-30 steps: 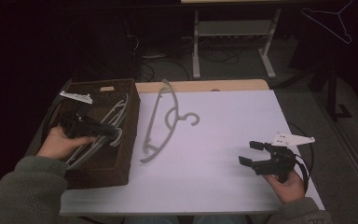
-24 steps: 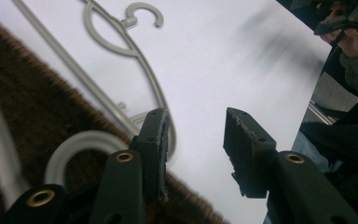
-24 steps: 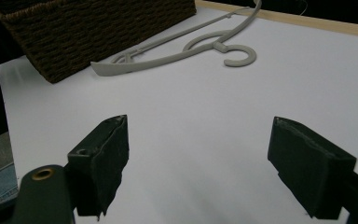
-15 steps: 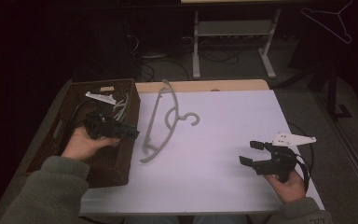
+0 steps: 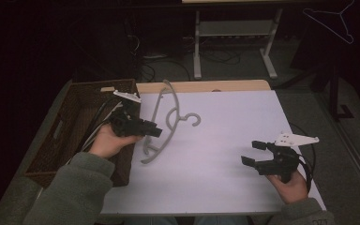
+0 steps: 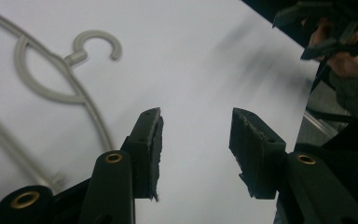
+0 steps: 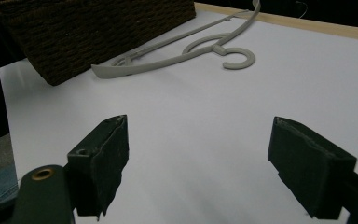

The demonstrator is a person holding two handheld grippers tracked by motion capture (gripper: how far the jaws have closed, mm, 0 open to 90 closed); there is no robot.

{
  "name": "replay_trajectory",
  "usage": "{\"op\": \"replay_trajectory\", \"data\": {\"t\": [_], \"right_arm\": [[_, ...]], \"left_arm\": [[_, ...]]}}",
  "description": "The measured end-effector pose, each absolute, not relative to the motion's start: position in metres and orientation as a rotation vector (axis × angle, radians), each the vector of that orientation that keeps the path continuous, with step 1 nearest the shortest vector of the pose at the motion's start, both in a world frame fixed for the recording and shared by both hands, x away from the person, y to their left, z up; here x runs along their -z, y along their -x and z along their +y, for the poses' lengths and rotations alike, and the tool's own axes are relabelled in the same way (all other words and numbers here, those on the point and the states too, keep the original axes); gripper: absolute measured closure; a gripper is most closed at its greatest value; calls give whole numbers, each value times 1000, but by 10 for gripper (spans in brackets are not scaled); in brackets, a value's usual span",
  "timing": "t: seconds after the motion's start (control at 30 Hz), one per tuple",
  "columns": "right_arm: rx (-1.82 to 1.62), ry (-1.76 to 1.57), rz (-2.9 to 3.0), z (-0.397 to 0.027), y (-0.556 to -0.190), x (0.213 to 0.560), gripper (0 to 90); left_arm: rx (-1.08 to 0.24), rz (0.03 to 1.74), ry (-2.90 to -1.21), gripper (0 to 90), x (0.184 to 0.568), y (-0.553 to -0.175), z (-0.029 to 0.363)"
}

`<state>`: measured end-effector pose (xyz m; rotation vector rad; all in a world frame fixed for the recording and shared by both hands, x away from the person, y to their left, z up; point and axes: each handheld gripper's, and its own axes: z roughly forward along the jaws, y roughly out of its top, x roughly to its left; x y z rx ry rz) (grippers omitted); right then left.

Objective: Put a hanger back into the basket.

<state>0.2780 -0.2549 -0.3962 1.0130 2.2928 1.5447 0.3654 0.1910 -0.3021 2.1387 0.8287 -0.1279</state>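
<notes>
A grey plastic hanger [image 5: 168, 117] lies flat on the white table sheet [image 5: 225, 122], just right of a brown wicker basket [image 5: 65, 126]. My left gripper [image 5: 157, 131] hovers at the basket's right edge, with its tips over the hanger's lower arm. Its jaws have just been opening and nothing is between them. In the left gripper view the left gripper [image 6: 196, 121] points across bare sheet, with the hanger [image 6: 77, 57] to its upper left. My right gripper [image 5: 252, 153] rests open at the table's right front. The right gripper [image 7: 198, 128] faces the hanger [image 7: 158, 63] and the basket [image 7: 98, 28].
A thin wire hanger [image 5: 330, 21] hangs at the far right in the dark. A metal stand [image 5: 234, 37] and cables sit on the floor behind the table. The other hand and its gripper [image 6: 335, 28] appear far off in the left gripper view.
The left hand has moved right, out of the basket and up to the hanger on the sheet. Its jaws stand wider apart. The right hand has stayed put.
</notes>
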Motion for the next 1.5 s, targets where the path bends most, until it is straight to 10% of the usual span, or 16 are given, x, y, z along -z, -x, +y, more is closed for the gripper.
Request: {"op": "replay_trajectory", "data": {"t": [0.63,1.5], "right_arm": [[-1585,-991,2285,-259,-275,394,193],[-1608,-980,2279,-261,-273,393,192]], "left_arm": [[95,1036,-2114,531,355,-425,126],[74,1333,-2148,531,422,-457,136]]}}
